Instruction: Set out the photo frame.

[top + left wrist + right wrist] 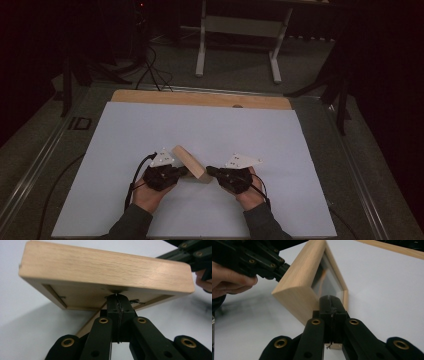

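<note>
Frame: wooden picture frame [191, 163] stands tilted near the tabletop's [125, 135] front-middle.
Left tongs [183, 171]: closed, tips pressed against its back.
Right tongs [210, 171]: closed, bracing the glass side, likely steadying it.

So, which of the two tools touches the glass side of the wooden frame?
The right tool: its shut tips meet the wooden frame by the glass pane. The left tool presses the open back.

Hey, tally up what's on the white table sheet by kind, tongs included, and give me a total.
Light wooden picture frame with a glass front: 1
Black two-jaw tongs, left and right, both shut, tips against the frame: 2
Total: 3
</note>
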Demonstrator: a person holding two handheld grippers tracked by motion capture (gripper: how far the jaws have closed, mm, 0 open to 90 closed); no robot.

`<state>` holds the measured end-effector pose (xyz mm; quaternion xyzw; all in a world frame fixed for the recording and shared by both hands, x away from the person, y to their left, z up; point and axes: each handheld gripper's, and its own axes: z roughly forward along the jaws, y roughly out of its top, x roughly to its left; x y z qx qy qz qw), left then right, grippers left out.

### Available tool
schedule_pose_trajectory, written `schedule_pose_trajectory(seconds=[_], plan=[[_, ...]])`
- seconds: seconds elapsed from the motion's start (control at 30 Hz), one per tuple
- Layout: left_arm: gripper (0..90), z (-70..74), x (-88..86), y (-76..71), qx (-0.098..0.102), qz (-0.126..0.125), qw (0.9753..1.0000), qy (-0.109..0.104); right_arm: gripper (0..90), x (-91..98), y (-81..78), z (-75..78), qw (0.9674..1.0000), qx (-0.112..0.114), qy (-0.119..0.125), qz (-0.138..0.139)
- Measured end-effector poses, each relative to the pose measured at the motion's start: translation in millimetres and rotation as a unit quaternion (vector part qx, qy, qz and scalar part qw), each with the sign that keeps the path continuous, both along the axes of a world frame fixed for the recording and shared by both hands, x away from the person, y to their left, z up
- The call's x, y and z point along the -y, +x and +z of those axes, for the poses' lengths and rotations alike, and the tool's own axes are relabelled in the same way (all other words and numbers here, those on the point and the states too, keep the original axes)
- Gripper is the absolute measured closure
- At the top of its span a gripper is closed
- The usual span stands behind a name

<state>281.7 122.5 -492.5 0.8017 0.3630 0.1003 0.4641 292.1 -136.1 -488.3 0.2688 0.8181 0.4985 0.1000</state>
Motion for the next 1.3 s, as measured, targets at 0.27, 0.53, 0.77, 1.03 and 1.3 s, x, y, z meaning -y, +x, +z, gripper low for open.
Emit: schedule_pose_trajectory(seconds=[0.27,0.53,0.77,1.03,1.3], plan=[[89.7,-2.1,1.9,-0.3,-0.003,0.0,1.0,0.003,89.5,-6.8,-1.4,-4.5,0.9999,-0.001,-0.008,0.008],[89.7,-4.8,2.3,-0.7,-0.006,-0.001,1.0,0.007,89.6,-12.7,-3.5,-5.2,0.9998,0.0,-0.012,0.015],[89.6,-7.0,3.6,-0.3,-0.008,-0.002,0.9999,0.01,89.6,-13.9,-3.6,-6.2,0.9997,0.001,-0.016,0.016],[89.7,-8.3,1.4,1.0,-0.011,0.002,0.9999,0.008,89.7,-17.6,-5.2,-7.3,0.9997,0.002,-0.017,0.016],[89.6,-10.6,-2.0,2.8,-0.019,0.012,0.9997,0.003,89.7,-22.6,-7.0,-8.0,0.9997,0.004,-0.015,0.021]])
